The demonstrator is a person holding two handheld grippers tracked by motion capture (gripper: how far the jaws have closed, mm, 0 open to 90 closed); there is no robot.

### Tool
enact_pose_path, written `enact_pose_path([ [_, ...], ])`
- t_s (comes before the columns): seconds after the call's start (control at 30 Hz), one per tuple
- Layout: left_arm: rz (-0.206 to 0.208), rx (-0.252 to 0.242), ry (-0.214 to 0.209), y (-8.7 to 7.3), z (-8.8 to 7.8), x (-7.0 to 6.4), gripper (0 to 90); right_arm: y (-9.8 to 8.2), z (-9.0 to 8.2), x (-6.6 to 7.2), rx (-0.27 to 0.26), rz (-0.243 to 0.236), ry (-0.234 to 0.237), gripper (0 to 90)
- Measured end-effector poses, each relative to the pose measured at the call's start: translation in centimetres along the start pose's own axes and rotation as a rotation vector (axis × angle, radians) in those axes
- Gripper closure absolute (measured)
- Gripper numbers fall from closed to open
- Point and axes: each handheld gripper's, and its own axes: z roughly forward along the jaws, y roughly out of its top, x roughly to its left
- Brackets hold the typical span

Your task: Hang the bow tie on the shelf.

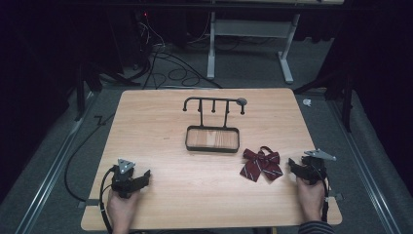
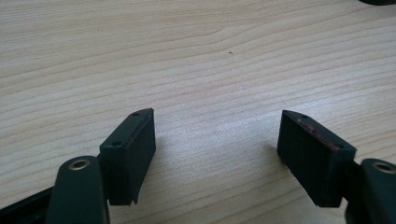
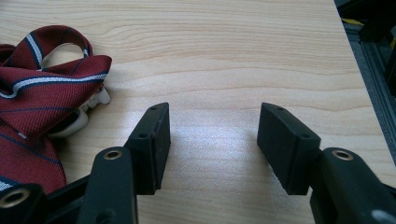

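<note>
Maroon bow tie (image 1: pixel 261 164) lies at nine o'clock of the right gripper (image 1: pixel 298 166), near the rack (image 1: pixel 213 124). Both grippers rest with jaws spread, empty; the left gripper (image 1: pixel 141 179) idles. Better to pinch the knot, not a wing.

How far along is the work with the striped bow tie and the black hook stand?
Nothing looks done yet. The dark red striped bow tie lies flat on the wooden table, apart from the black metal hook stand with tray. Nothing is in hand: the right tool sits open beside the bow tie, the left tool open over bare wood. Grasping the bow tie, probably to hang it, is all left.
</note>
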Motion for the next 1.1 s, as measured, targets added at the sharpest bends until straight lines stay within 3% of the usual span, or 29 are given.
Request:
enact_pose_path([
  [1.1, -0.006, -0.001, -0.008, -0.05, -0.08, 0.07, 27.7, -0.01, -0.01, 0.19, 0.000, 0.001, -0.007, 46.1],
])
